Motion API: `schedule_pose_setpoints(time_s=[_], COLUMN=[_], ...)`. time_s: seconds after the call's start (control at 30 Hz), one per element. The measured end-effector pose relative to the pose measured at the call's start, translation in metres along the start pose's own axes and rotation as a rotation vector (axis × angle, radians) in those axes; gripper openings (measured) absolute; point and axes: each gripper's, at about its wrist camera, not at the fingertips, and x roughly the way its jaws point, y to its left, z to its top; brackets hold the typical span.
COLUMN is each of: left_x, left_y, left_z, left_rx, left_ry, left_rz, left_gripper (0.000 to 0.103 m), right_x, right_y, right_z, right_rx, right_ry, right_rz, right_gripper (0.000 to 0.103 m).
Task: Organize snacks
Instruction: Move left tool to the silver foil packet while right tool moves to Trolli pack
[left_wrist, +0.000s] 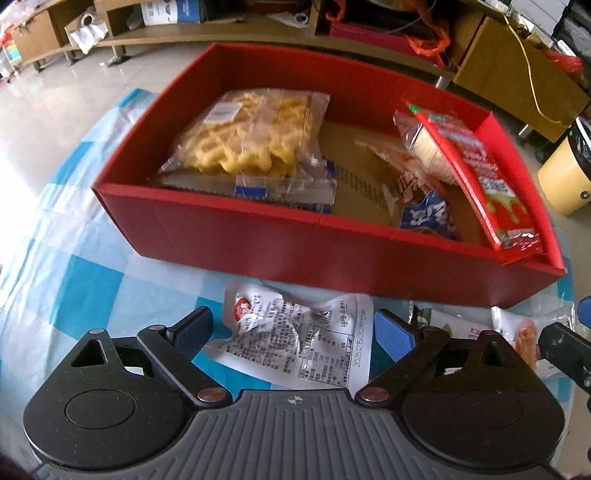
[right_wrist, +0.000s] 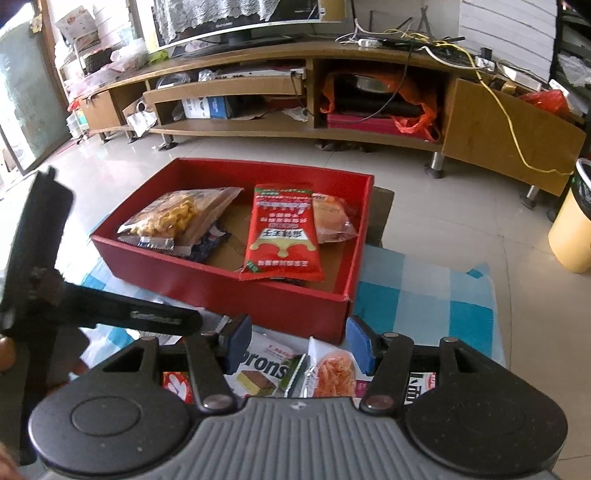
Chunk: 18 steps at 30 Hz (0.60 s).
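Observation:
A red box (left_wrist: 258, 240) (right_wrist: 258, 299) stands on a blue-and-white checked cloth (left_wrist: 85, 280). Inside lie a clear bag of yellow snacks (left_wrist: 247, 136) (right_wrist: 173, 216), a red packet (left_wrist: 484, 177) (right_wrist: 282, 232), a bread bag (right_wrist: 332, 219) and a small blue packet (left_wrist: 428, 216). My left gripper (left_wrist: 293, 332) is open, its fingers either side of a white crumpled packet (left_wrist: 299, 339) on the cloth before the box. My right gripper (right_wrist: 297, 345) is open above a wafer packet (right_wrist: 266, 369) and an orange-snack packet (right_wrist: 332, 373).
A wooden TV stand (right_wrist: 295, 92) with clutter runs along the back. A yellow bin (right_wrist: 570, 229) stands on the tiled floor at right. The left gripper's black body (right_wrist: 44, 258) fills the left of the right wrist view. More packets (left_wrist: 517, 332) lie right of the white one.

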Motion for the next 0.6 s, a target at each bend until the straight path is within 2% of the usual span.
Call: schedule_pose_setpoints(time_s=[0.1, 0.4, 0.6], left_x=[-0.002, -0.023, -0.041], left_y=[-0.002, 0.019, 0.037], left_z=[-0.005, -0.044, -0.082], left_rx=[0.045, 0.063, 0.082], left_ry=[-0.006, 0.068, 0.112], left_rz=[0.034, 0.029, 0.024], left_gripper=[0.089, 0.089, 0.089], right_x=[0.002, 0.001, 0.005], right_y=[0.004, 0.028, 0.046], right_z=[-0.001, -0.006, -0.018], right_rx=[-0.015, -0.083, -0.143], right_ry=[0.008, 0.038, 0.092], right_rz=[0.007, 0.08, 0.116], right_gripper=[0.053, 0.053, 0.054])
